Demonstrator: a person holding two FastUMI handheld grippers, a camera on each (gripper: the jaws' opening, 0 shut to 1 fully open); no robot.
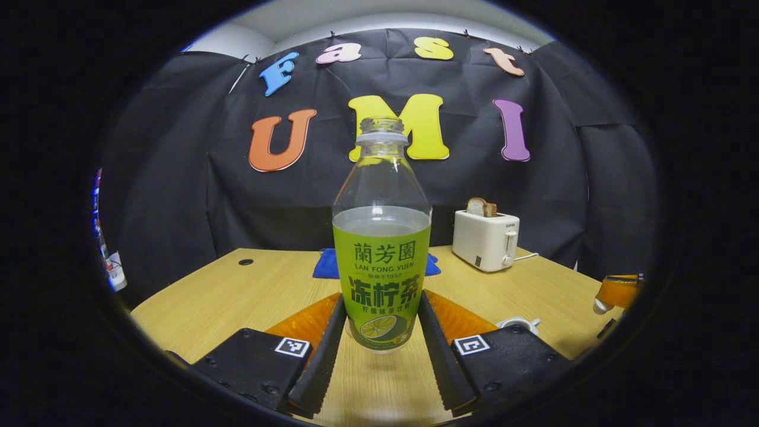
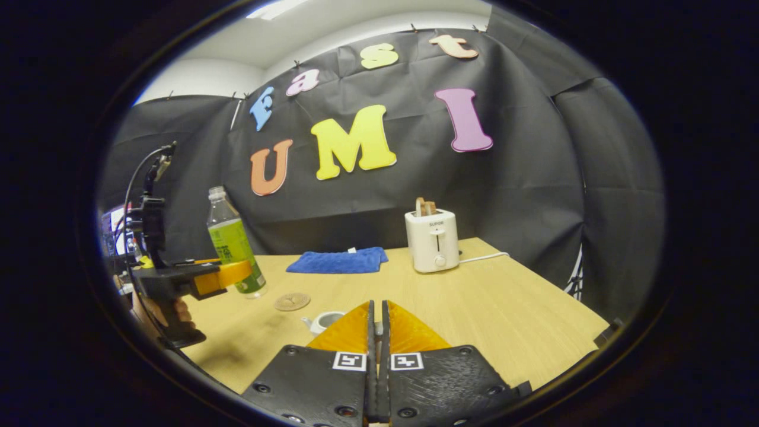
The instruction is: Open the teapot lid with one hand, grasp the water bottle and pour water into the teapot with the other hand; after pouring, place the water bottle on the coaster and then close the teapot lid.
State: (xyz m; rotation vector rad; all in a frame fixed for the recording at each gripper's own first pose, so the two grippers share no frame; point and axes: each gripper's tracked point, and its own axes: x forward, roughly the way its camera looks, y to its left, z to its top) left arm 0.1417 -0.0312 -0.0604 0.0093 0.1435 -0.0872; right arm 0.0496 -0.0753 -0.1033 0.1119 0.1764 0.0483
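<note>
A: Where is the bottle [image 1: 382,261]?

B: In the left gripper view it stands upright on the surface [image 1: 249,290], uncapped, partly full, between the fingers of the left claw [image 1: 382,350]. The jaws sit to either side of its lower body, very close. I cannot tell whether both press on it.

A: And from the other side?

B: The right gripper view shows the left claw [image 2: 228,274] far off at the left, a hand [image 2: 169,314] on its grip, its fingers reaching to the bottle [image 2: 234,243] low on the label. The bottle's base rests on the surface [image 2: 504,308].

A: The coaster?

B: A small round disc [image 2: 292,301] lying flat just beside the bottle, towards the middle of the surface, apart from it.

A: The teapot?

B: A white pot [image 2: 323,322] right ahead of the right claw [image 2: 377,314], partly hidden by its fingers. In the left gripper view it [image 1: 519,324] peeks out past the right finger.

A: The right claw's state?

B: Jaws drawn together, nearly no gap. I cannot tell if anything is pinched.

A: Anything else?

B: A blue cloth [image 2: 338,260] at the back and a toaster [image 2: 431,238] with bread in it.
</note>
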